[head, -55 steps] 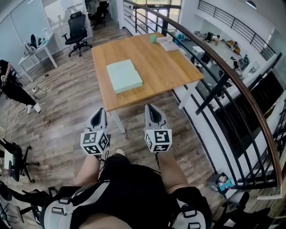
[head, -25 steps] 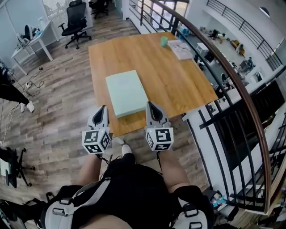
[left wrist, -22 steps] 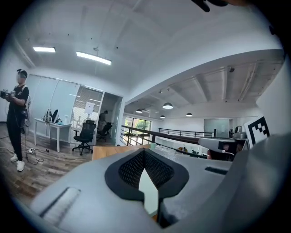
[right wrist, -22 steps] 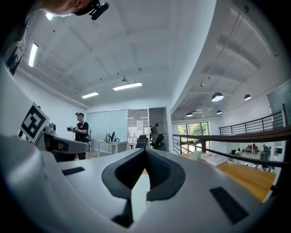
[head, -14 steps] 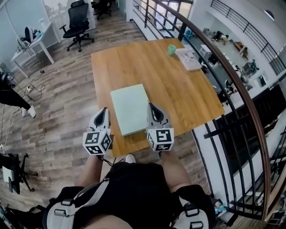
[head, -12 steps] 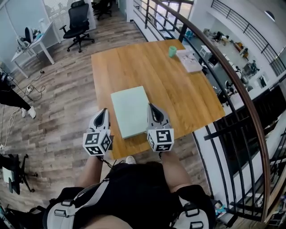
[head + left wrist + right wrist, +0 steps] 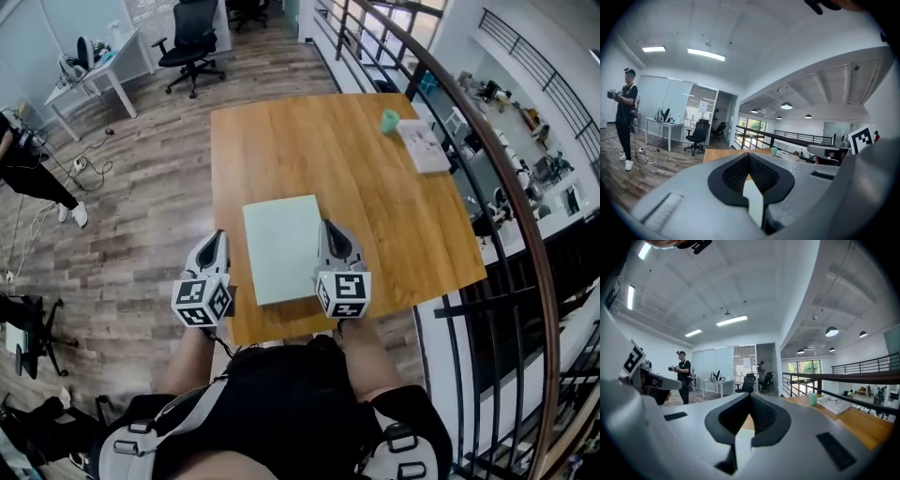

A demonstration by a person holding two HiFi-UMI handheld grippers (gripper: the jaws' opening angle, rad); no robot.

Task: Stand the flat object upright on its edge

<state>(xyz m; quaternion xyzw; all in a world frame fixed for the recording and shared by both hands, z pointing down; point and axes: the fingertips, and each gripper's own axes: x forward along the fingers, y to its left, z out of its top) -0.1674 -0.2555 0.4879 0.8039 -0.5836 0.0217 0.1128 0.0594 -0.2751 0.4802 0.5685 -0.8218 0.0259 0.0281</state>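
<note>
A pale green flat slab (image 7: 281, 247) lies flat on the wooden table (image 7: 375, 197), close to its near edge. My left gripper (image 7: 215, 238) is held at the table's left edge, a little to the left of the slab, with its jaws shut and empty. My right gripper (image 7: 330, 228) hovers by the slab's right edge, also shut with nothing in it. In the left gripper view the shut jaws point along the table (image 7: 723, 154); the slab does not show there. The right gripper view looks level over the table (image 7: 862, 420).
A green cup (image 7: 389, 121) and a white book (image 7: 424, 146) sit at the table's far right. A railing (image 7: 506, 178) runs along the right side. A black office chair (image 7: 195, 33) and a white desk (image 7: 94, 75) stand far left. A person (image 7: 626, 117) stands at the left.
The view has moved in toward the table. The slab, once well ahead of both grippers, now lies between them. Both grippers stay shut.
</note>
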